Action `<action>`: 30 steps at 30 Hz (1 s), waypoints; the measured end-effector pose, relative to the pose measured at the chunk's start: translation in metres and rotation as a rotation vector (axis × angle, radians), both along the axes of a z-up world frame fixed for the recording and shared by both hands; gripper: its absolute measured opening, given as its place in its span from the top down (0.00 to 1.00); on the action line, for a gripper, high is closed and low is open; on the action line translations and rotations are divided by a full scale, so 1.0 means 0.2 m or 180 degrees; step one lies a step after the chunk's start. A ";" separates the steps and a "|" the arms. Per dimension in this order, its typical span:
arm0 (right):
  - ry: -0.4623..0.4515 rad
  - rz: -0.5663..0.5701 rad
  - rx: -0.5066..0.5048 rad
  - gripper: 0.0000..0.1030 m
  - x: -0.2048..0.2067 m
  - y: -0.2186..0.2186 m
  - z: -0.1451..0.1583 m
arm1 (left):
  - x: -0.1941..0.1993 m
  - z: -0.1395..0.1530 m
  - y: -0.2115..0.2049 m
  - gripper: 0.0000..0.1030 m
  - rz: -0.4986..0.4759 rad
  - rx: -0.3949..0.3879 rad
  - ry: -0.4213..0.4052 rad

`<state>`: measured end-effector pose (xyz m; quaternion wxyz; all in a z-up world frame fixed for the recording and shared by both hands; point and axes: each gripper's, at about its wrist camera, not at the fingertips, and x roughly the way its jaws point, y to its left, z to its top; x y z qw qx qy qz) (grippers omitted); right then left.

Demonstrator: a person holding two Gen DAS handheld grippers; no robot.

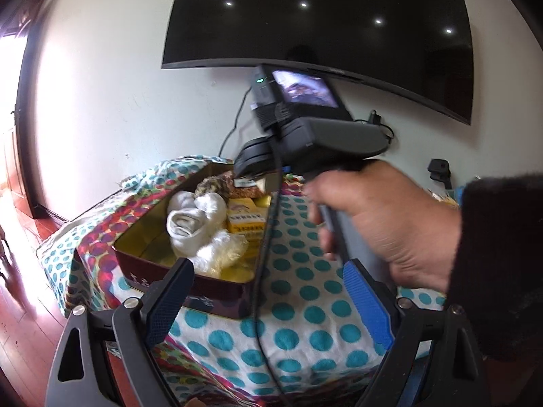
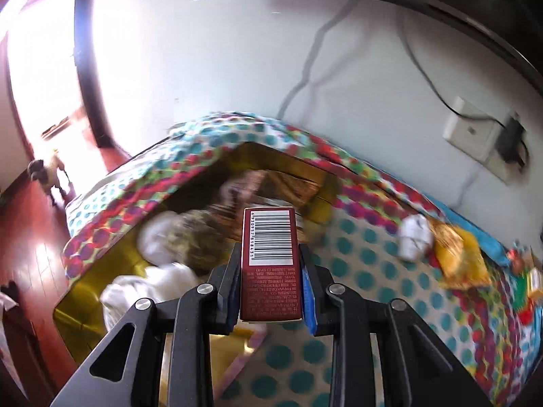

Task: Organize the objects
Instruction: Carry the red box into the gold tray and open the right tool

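Observation:
A dark red tin box with a gold inside [image 1: 217, 296] stands on a polka-dot cloth [image 1: 298, 335]. It holds white socks [image 1: 190, 220], yellow packets [image 1: 246, 222] and a furry brown item [image 1: 213, 185]. My left gripper [image 1: 268, 302] is open and empty, just in front of the tin. My right gripper [image 2: 268, 291] is shut on a dark red carton with a barcode [image 2: 269, 257] and holds it above the tin's near edge [image 2: 88, 288]. In the left wrist view the right gripper's body [image 1: 325, 135] and the hand that holds it hang over the tin.
On the cloth to the right lie a white crumpled item [image 2: 415, 235], a yellow packet [image 2: 458, 257] and colourful small items [image 2: 522, 278]. A black TV [image 1: 322, 23] hangs on the wall behind. A small dog [image 2: 45, 174] stands on the red wooden floor by the doorway.

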<state>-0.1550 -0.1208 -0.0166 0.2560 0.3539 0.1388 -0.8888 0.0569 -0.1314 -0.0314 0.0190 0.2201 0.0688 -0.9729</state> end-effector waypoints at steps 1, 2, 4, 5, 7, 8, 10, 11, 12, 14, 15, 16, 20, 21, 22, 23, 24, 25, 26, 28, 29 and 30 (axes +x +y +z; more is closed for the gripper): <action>-0.0052 0.0065 -0.0040 0.73 -0.01 -0.03 -0.01 | -0.01 0.00 -0.02 0.11 0.0026 0.0031 -0.0014; -0.0192 0.0184 -0.0104 0.73 -0.02 -0.08 -0.03 | -0.01 -0.01 -0.03 0.11 0.0041 0.0081 -0.0029; -0.0272 0.0263 -0.0081 0.69 -0.03 -0.13 -0.08 | -0.02 -0.02 -0.05 0.11 0.0054 0.0125 -0.0056; -0.0241 0.0272 -0.0070 0.70 -0.03 -0.14 -0.10 | -0.03 -0.03 -0.05 0.11 0.0059 0.0105 -0.0074; -0.0226 0.0245 -0.0074 0.69 -0.04 -0.13 -0.14 | -0.04 -0.03 -0.04 0.11 0.0052 0.0077 -0.0097; -0.0361 0.0236 -0.0055 0.69 -0.06 -0.13 -0.17 | -0.04 -0.03 -0.04 0.11 0.0045 0.0081 -0.0097; -0.0605 0.0254 -0.0011 0.68 -0.09 -0.14 -0.23 | -0.04 -0.04 -0.03 0.11 0.0038 0.0066 -0.0094; -0.0478 0.0312 -0.0011 0.66 -0.06 -0.13 -0.22 | -0.04 -0.04 -0.03 0.11 0.0033 0.0050 -0.0093; -0.0428 0.0358 0.0032 0.64 -0.04 -0.12 -0.20 | -0.03 -0.03 -0.02 0.11 0.0030 0.0037 -0.0085; -0.0306 0.0395 -0.0096 0.55 0.01 -0.08 -0.16 | -0.03 -0.03 -0.01 0.11 0.0023 0.0018 -0.0056; -0.0299 0.0391 -0.0177 0.51 0.03 -0.05 -0.13 | -0.03 -0.03 0.00 0.11 0.0012 -0.0003 -0.0047; -0.0316 0.0402 -0.0308 0.49 0.04 -0.01 -0.09 | -0.03 -0.03 0.01 0.11 0.0001 -0.0039 -0.0040; -0.0001 0.0147 -0.0534 0.08 0.05 0.24 0.06 | -0.02 -0.04 0.04 0.11 -0.0001 -0.0121 -0.0036; 0.0060 -0.0001 -0.0610 0.03 0.02 0.34 0.09 | -0.02 -0.04 0.04 0.11 -0.0006 -0.0127 -0.0040; 0.0098 -0.0122 -0.0650 0.02 -0.01 0.43 0.11 | -0.03 -0.05 0.05 0.11 -0.0018 -0.0142 -0.0052; 0.0170 -0.0358 -0.0642 0.00 -0.05 0.58 0.12 | -0.03 -0.05 0.06 0.11 -0.0036 -0.0168 -0.0067; 0.0221 -0.0558 -0.0560 0.00 -0.09 0.66 0.10 | -0.03 -0.06 0.08 0.11 -0.0057 -0.0212 -0.0085; 0.0243 -0.0903 -0.0334 0.00 -0.15 0.78 0.06 | -0.03 -0.07 0.10 0.11 -0.0066 -0.0243 -0.0096; 0.0195 -0.1189 -0.0142 0.00 -0.22 0.89 0.01 | -0.04 -0.08 0.11 0.11 -0.0080 -0.0263 -0.0112; 0.0155 -0.1589 -0.0075 0.01 -0.30 1.07 -0.06 | -0.07 -0.09 0.14 0.11 -0.0113 -0.0293 -0.0175; 0.0187 -0.1803 -0.0100 0.01 -0.32 1.18 -0.10 | -0.07 -0.09 0.16 0.11 -0.0133 -0.0292 -0.0185; 0.0252 -0.2016 -0.0108 0.01 -0.35 1.29 -0.13 | -0.08 -0.09 0.18 0.11 -0.0166 -0.0285 -0.0190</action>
